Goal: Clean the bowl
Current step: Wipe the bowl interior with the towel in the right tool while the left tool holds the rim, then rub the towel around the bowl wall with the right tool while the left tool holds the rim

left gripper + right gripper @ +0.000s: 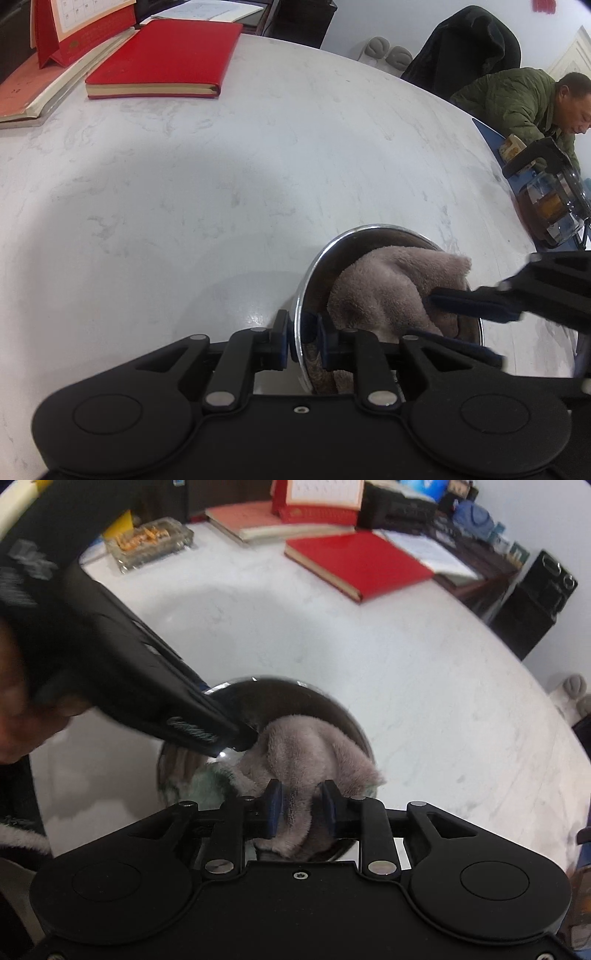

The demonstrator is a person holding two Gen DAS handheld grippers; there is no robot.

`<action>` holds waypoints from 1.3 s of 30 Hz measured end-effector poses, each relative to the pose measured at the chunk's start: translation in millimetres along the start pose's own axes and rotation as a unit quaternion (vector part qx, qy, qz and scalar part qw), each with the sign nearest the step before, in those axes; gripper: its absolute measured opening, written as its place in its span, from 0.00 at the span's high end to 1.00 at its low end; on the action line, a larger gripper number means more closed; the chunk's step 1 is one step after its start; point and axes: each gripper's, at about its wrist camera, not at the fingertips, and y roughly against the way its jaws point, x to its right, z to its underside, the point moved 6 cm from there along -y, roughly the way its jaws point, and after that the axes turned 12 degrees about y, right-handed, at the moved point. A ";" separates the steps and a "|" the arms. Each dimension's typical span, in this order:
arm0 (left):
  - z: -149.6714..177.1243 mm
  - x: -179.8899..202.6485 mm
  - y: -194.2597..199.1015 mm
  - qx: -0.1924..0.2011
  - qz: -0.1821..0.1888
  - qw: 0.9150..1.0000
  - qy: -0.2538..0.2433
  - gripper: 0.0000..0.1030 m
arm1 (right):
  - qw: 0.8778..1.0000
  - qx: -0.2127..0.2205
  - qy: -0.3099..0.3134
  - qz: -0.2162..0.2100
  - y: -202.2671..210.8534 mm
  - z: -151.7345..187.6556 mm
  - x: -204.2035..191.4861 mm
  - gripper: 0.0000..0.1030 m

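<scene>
Mid-wipe, I'd say: the left gripper (302,341) pinches the steel bowl's (325,254) rim on the marble table (184,184), while the right gripper (301,808) clamps a grey cloth (314,753) inside; rinsing looks undone.

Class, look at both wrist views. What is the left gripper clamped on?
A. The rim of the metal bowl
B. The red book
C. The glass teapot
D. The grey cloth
A: in the left wrist view the left gripper has one finger outside and one inside the metal bowl, pinching its rim, while the right gripper squeezes the grey cloth inside it.
</scene>
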 end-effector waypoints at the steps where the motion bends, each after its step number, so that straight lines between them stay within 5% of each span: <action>1: -0.4 -0.2 0.0 -0.001 0.001 1.000 0.000 0.84 | 1.000 0.003 0.003 0.001 2.3 -1.2 0.1 0.71; 14: -0.4 3.0 -1.8 -0.007 -0.015 1.000 -0.009 0.82 | 0.996 0.007 0.074 -0.039 -40.2 -14.2 6.5 0.73; 24: 1.2 10.9 -5.1 -0.007 -0.045 0.999 0.008 0.80 | 0.995 0.013 0.044 -0.084 -34.6 0.6 8.7 0.81; 31: 2.9 9.4 -4.7 -0.006 -0.048 0.999 0.009 0.80 | 0.990 0.041 0.136 -0.016 -32.5 -14.7 0.0 0.82; 39: 4.8 1.7 -5.9 -0.009 -0.003 1.000 0.027 0.80 | 0.991 -0.047 0.124 -0.010 -24.9 1.8 -11.2 0.84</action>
